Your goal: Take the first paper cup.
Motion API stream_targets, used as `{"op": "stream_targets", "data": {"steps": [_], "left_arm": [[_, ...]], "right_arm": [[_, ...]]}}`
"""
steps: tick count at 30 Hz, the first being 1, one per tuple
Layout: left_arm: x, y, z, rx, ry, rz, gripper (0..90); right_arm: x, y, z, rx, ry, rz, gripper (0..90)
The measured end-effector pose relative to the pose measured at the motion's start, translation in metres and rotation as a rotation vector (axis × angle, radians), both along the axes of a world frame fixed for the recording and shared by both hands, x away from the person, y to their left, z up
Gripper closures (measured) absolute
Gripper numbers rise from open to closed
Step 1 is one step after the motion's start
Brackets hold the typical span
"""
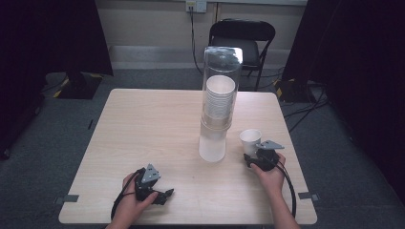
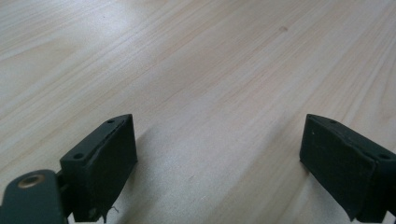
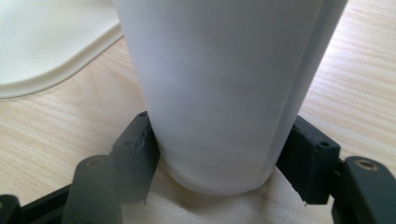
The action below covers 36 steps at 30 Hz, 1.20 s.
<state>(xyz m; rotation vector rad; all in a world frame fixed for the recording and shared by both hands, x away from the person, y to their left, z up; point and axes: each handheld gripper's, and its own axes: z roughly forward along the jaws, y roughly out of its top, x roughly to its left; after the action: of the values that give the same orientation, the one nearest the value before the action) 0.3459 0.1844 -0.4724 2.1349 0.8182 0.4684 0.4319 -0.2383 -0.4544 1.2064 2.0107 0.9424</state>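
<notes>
A white paper cup (image 1: 250, 139) stands upright on the right side of the light wood table (image 1: 143, 124). My right gripper (image 1: 250, 155) reaches it from the near side, level with the tabletop. In the right gripper view both black pads (image 3: 140, 149) press against the low part of the cup (image 3: 219, 93), one on each side. My left gripper (image 1: 165, 195) rests near the front left of the table, held in a hand. Its jaws (image 2: 217, 158) stand wide apart over bare wood with nothing between them.
A tall clear dispenser tube (image 1: 219, 105) holding a stack of white cups stands at the table's centre, just left of the single cup; its pale base (image 3: 46, 42) shows beside the cup. A black chair (image 1: 243, 33) stands behind the table's far edge.
</notes>
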Motion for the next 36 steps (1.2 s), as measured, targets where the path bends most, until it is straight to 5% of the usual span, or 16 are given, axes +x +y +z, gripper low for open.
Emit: {"op": "stream_targets", "data": {"steps": [9,20,25,26,28,36], "left_arm": [[0.0,0.0,0.0,0.002,-0.001,0.0,10.4],[0.0,0.0,0.0,0.002,-0.001,0.0,10.4],[0.0,0.0,0.0,0.002,-0.001,0.001,10.4],[0.0,0.0,0.0,0.0,-0.001,0.002,10.4],[0.0,0.0,0.0,0.0,-0.003,0.002,10.4],[0.0,0.0,0.0,0.0,-0.001,0.002,10.4]], "right_arm": [[-0.009,-0.006,0.0,0.022,-0.029,-0.013,24.3],[-0.035,-0.021,-0.001,0.046,-0.036,0.005,22.8],[-0.046,-0.027,0.0,0.052,-0.047,0.015,26.8],[-0.051,-0.03,-0.001,0.057,-0.046,0.022,39.4],[-0.052,-0.033,-0.001,0.048,-0.05,0.023,44.5],[-0.037,-0.026,-0.002,0.043,-0.025,0.011,53.4]]}}
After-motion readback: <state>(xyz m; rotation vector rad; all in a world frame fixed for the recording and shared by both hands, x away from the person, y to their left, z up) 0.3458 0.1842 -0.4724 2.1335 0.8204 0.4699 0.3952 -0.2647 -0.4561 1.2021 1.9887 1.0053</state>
